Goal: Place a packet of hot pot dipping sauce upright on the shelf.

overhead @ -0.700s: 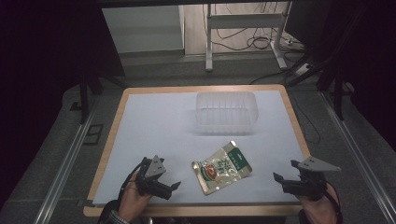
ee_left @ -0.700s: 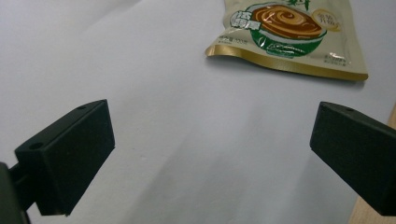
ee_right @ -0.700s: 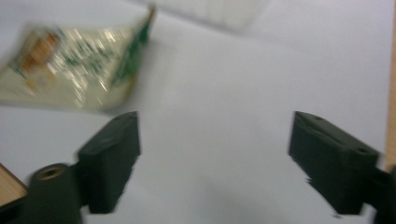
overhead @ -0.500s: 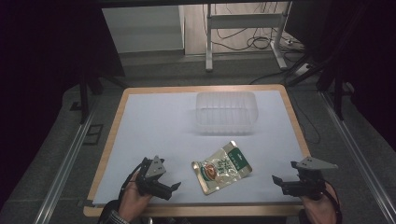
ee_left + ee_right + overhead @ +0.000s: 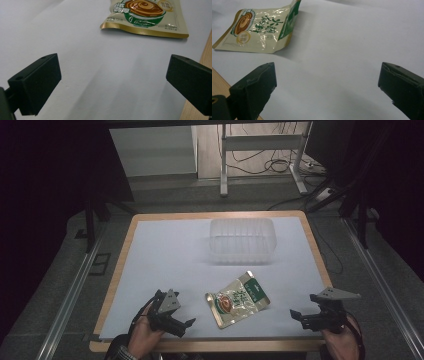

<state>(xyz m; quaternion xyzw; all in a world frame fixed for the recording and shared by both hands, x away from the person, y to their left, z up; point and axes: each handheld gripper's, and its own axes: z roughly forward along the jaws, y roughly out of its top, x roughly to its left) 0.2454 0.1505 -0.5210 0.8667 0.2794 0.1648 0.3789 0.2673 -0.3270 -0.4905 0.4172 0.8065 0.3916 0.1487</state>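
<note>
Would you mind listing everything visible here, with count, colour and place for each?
food pouch: one, cream and gold with green print, flat on the sheet near the front, between the two grippers.
plastic container: one, clear, upright toward the far side of the sheet, beyond the pouch.
sheet: one, white, covering the table top.
table: one, light wooden edge around the sheet.
metal frame: one, pale grey, on the floor beyond the table, with cables beside it.
left gripper: one, black, jaws open, front left.
right gripper: one, black, jaws open, front right.
</note>
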